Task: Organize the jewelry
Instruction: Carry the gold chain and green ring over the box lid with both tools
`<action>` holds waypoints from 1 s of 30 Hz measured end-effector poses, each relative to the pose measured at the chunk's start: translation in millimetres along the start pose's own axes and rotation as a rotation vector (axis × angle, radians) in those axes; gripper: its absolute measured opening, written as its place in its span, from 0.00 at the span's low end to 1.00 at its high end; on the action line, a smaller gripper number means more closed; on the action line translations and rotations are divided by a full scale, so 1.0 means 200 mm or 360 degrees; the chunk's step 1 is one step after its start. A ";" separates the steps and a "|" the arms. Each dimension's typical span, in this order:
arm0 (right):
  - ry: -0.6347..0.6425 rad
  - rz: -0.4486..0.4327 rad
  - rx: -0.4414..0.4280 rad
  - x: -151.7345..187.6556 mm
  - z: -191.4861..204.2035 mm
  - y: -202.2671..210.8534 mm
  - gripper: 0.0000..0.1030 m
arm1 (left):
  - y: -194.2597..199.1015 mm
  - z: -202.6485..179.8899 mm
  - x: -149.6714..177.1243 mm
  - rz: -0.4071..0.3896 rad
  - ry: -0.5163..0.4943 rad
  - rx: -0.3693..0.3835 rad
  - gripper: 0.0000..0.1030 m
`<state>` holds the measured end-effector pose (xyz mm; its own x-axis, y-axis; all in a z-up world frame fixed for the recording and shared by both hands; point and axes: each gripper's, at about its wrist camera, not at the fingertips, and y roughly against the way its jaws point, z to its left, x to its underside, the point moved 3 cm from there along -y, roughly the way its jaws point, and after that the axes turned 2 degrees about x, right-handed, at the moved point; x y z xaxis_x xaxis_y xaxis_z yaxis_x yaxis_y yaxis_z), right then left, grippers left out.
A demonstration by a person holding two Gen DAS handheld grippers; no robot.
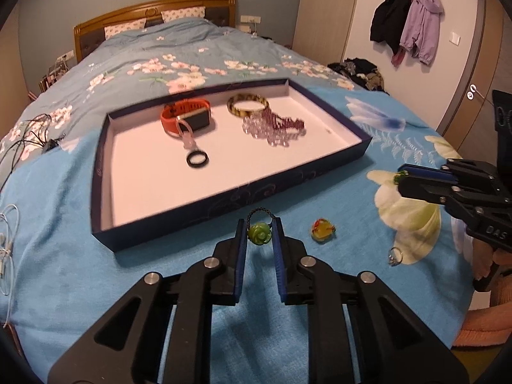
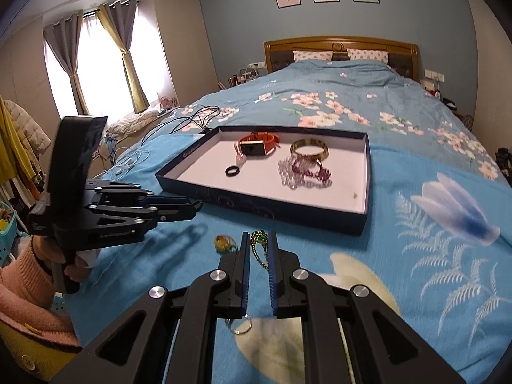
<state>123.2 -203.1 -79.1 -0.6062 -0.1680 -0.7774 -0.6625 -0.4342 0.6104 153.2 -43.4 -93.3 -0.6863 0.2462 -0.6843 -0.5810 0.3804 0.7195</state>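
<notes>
Green rose pendant (image 1: 259, 233) was held by the left gripper (image 1: 260, 228) (fingers narrow); a green chain (image 2: 260, 249) was pinched by the right gripper (image 2: 259, 240).

Green rose pendant (image 1: 259, 233) on cord, yellow ring (image 1: 323, 229) on bedspread

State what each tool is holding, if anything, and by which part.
The left tool grips a green rose ring across its flower head. The right tool pinches a green-beaded chain piece near its top, the chain dangling below.
</notes>
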 end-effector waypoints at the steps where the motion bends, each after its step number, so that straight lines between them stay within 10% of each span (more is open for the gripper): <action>1: 0.0000 -0.0004 -0.0002 -0.01 0.00 0.00 0.08 | 0.02 0.00 -0.01 -0.0012 -0.0001 0.0002 0.16; 30: 0.0113 -0.0086 0.0060 -0.28 -0.04 -0.17 0.08 | 0.13 0.08 -0.17 -0.0182 0.0002 -0.0075 0.16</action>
<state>183.6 -186.0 -57.7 -0.5374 -0.2083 -0.8172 -0.7102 -0.4108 0.5717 168.1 -28.2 -52.1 -0.6147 0.2025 -0.7623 -0.6755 0.3638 0.6413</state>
